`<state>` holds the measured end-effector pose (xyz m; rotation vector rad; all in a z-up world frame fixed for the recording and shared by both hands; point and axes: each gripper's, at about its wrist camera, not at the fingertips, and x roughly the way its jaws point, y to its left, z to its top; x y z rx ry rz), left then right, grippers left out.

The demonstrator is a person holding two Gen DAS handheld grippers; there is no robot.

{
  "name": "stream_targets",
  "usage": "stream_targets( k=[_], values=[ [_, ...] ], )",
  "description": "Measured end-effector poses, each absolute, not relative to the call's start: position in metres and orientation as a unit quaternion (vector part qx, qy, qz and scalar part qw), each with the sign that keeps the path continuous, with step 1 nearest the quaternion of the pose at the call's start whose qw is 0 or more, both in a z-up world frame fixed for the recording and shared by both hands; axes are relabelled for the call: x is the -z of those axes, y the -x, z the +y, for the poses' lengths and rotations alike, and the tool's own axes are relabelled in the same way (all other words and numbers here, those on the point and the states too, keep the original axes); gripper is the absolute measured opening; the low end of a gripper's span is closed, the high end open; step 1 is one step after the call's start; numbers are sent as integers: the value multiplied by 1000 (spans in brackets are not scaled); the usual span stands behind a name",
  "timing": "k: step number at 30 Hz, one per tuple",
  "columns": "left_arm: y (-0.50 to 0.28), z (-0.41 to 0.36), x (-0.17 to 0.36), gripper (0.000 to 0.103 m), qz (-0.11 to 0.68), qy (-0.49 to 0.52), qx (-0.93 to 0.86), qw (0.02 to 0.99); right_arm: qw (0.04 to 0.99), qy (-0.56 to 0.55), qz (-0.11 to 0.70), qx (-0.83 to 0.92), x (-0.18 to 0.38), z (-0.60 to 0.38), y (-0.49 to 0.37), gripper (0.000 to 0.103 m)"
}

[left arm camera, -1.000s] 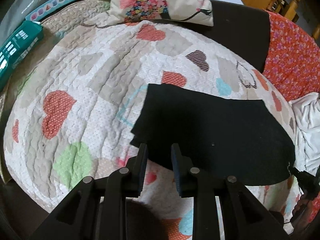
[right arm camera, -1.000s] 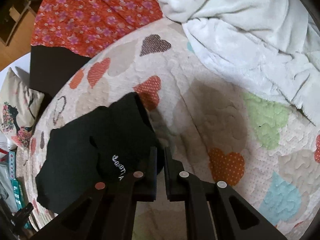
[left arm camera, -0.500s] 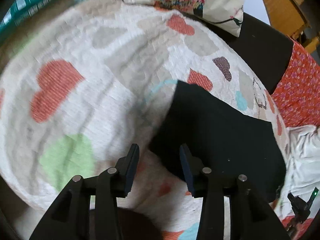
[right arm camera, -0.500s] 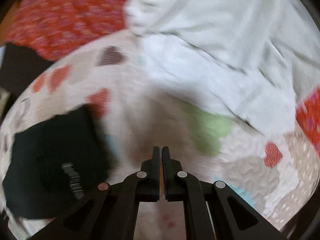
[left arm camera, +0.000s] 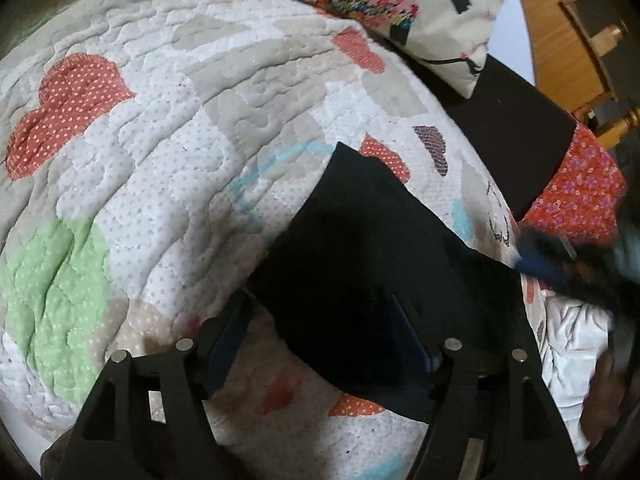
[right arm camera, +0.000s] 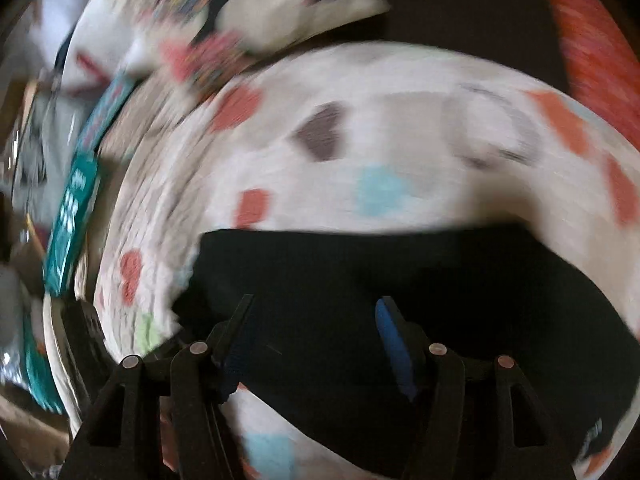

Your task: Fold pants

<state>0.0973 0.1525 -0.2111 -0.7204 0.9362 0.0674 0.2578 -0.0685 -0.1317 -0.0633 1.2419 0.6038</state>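
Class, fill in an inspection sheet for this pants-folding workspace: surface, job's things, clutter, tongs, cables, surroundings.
Surface: heart-patterned quilt, wrinkled, spread over the bed.
Job's things: black pants, folded into a flat block on the quilt.
Clutter: white cloth bunched at the quilt's edge; teal box beside the bed, blurred.
Tongs: left tongs open, over the pants' near edge; right tongs open, over the pants, view motion-blurred.
Cables: nothing seen.
Surroundings: floral cushion, red flowered cover, wooden furniture.

Heart-print quilt on bed, floral pillow, wooden furniture bkgd.
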Motion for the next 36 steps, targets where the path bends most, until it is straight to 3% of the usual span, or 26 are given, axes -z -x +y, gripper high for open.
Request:
stream_targets(
  k=[11, 14, 17, 19, 21, 22, 24, 26, 36],
  values=[
    [-105, 96, 210, 82, 447, 153, -72, 878, 666, 139, 692, -241, 199, 73, -302, 65],
    [-107, 97, 210, 82, 446, 156, -68, 878, 649, 156, 713, -213, 210, 90, -308, 72],
    [-107, 104, 210, 69, 445, 173, -68, 876, 634, 199, 723, -189, 223, 107, -306, 78],
    [-107, 104, 208, 46, 448, 169, -50, 877, 621, 254, 719, -182, 233, 121, -301, 79],
    [-106, 105, 207, 37, 452, 171, -32, 875, 613, 300, 708, -183, 237, 131, -294, 81],
    [-106, 106, 206, 25, 452, 176, -21, 874, 613, 318, 698, -188, 237, 136, -291, 79],
    [-108, 107, 205, 19, 454, 193, 3, 870, 614, 325, 691, -201, 233, 138, -287, 62],
    [-107, 114, 203, 17, 456, 217, 18, 863, 626, 349, 668, -199, 226, 137, -280, 25],
    [-89, 105, 162, 15, 446, 265, 86, 851, 703, 233, 626, -245, 160, 52, -270, 20]
  ],
)
